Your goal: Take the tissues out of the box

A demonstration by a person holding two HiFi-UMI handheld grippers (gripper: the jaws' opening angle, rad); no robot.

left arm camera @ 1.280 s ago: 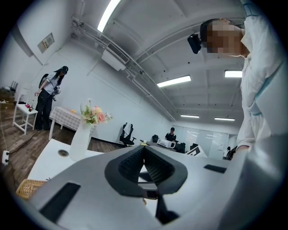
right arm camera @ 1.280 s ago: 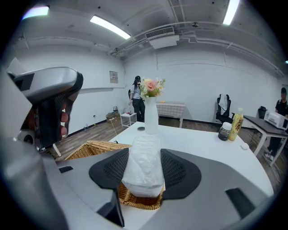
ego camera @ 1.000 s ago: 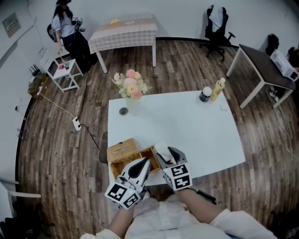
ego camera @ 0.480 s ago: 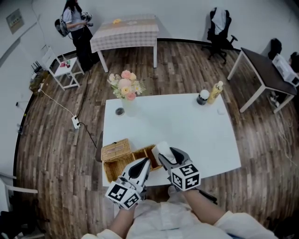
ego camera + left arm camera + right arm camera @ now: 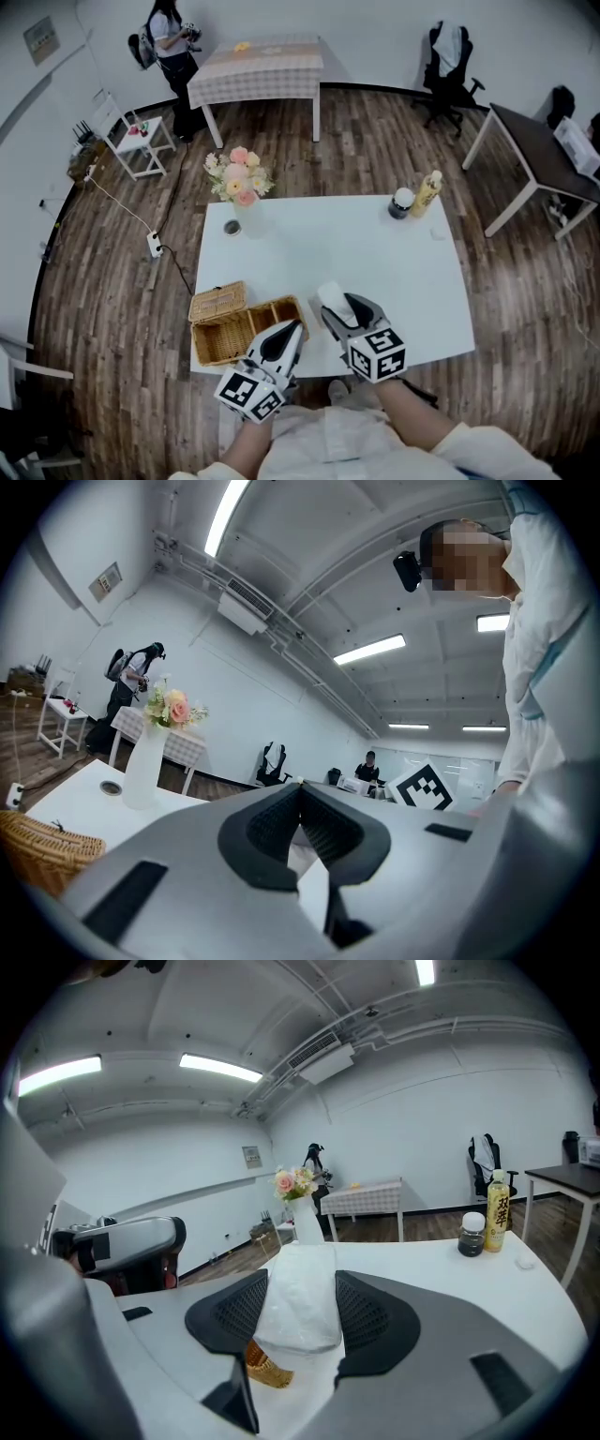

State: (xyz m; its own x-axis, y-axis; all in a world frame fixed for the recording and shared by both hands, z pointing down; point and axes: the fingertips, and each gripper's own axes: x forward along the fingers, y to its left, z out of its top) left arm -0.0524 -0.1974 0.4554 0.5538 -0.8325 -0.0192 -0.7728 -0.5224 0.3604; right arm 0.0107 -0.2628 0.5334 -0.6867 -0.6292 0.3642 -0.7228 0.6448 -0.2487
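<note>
The tissues (image 5: 298,1297), a white plastic-wrapped pack, sit between the jaws of the right tool (image 5: 302,1281). Both ribbed pads press on its sides, and the jaws stand wide around it. From above, the pack (image 5: 330,296) is up off the bench (image 5: 375,258) near the front edge, just to the right of the box (image 5: 225,343). The right tool (image 5: 338,306) points away from the person. A corner of the wicker box (image 5: 267,1369) shows beneath the pack in the right gripper view.

The left tool (image 5: 300,786) has its jaws closed tip to tip, and I can see nothing gripped between them. It hangs over the bench's front edge, just beside the box's right end, close to the right tool but not touching the pack (image 5: 297,326).

The box is a wicker basket at the near left corner of the bench. Its lid (image 5: 217,302) is thrown back towards the far side and the inside is open. Whether anything lies inside I cannot tell.

Further out, near the far left corner of the bench, is a white vase (image 5: 143,761) of pink and cream flowers (image 5: 234,174), with a small round thing (image 5: 232,227) beside it. A yellow bottle (image 5: 427,192) and a dark jar (image 5: 400,202) with a white cap stand together at the far right corner.

Beyond the bench, on the wood floor, a person (image 5: 172,36) stands by a checked table (image 5: 258,66). An office chair (image 5: 448,58) stands against the back wall and a dark desk (image 5: 534,150) off to the right.
</note>
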